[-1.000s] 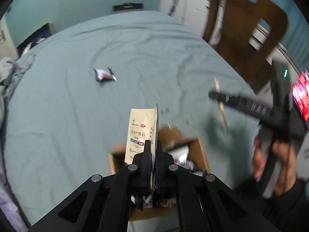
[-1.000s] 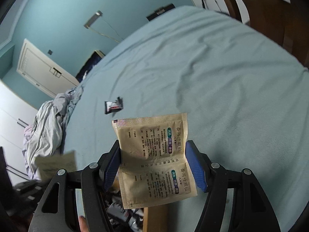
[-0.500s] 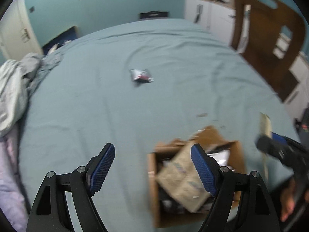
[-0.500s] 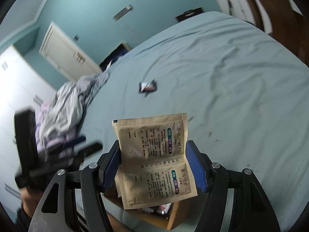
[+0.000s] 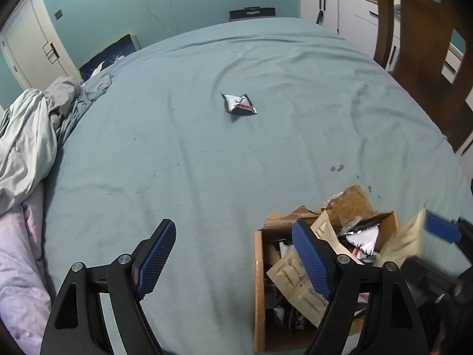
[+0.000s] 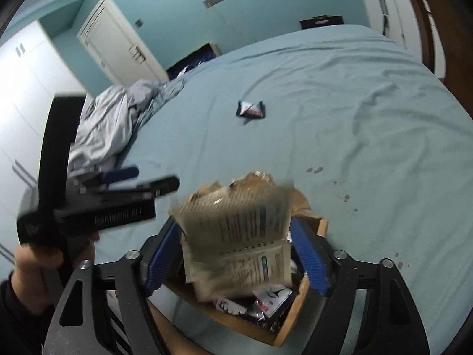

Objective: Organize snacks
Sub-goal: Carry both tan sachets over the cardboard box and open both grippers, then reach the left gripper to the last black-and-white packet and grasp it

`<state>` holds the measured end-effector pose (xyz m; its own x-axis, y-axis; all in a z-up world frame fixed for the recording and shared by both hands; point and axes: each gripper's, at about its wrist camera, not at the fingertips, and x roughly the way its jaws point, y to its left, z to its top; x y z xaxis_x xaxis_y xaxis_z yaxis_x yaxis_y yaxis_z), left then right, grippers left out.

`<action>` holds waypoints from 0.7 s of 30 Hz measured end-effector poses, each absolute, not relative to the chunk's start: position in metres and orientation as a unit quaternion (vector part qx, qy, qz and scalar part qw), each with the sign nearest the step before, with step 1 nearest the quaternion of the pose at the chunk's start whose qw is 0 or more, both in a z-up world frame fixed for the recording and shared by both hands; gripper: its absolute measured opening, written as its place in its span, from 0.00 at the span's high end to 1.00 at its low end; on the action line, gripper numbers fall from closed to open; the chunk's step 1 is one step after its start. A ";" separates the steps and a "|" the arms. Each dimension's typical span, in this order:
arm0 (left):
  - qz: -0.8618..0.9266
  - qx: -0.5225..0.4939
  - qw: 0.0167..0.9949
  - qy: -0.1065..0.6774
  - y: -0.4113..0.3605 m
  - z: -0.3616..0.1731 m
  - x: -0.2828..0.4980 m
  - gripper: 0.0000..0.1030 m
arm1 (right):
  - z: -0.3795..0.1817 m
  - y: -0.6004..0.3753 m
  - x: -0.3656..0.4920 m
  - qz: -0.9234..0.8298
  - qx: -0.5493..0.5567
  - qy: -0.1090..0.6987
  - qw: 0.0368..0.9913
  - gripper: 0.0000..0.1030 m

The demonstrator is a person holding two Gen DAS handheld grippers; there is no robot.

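Note:
A cardboard box [image 5: 259, 266] [image 6: 301, 316] holding several snack packets sits at the near edge of the bed. My left gripper [image 5: 233, 261] is open and empty, just left of the box. My right gripper [image 6: 236, 260] is open over the box; a tan sachet [image 6: 236, 236] sits blurred between its fingers, above the box. That sachet also shows at the right of the left wrist view [image 5: 405, 239]. One black, white and red snack packet [image 5: 239, 105] [image 6: 251, 109] lies alone mid-bed.
The teal bedsheet [image 5: 207, 162] covers the bed. Crumpled grey bedding [image 5: 26, 136] is piled at the left edge. A wooden chair [image 5: 425, 47] stands at the right. White cabinets and a door line the far wall.
My left gripper opened and its tan sachet dropped into the box; it then shifted left. My right gripper moved over the box and opened wider, its sachet now blurred and tilting.

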<state>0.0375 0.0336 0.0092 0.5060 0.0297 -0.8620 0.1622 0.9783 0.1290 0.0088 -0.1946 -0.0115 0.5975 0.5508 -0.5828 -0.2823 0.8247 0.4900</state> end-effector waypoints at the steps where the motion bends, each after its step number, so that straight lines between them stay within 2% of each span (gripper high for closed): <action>1: -0.039 0.101 0.862 0.495 0.032 0.009 0.037 0.21 | -0.011 -0.199 0.010 0.234 0.186 0.381 0.875 0.20; 8: -0.045 0.112 0.859 0.497 0.025 0.007 0.038 0.21 | -0.018 -0.220 0.024 0.184 0.233 0.412 0.862 0.17; 13: -0.047 0.117 0.857 0.499 0.022 0.006 0.037 0.20 | -0.017 -0.222 0.030 0.098 0.195 0.440 0.871 0.17; 21: -0.047 0.121 0.854 0.504 0.017 0.004 0.040 0.20 | -0.010 -0.216 0.035 0.079 0.173 0.454 0.870 0.17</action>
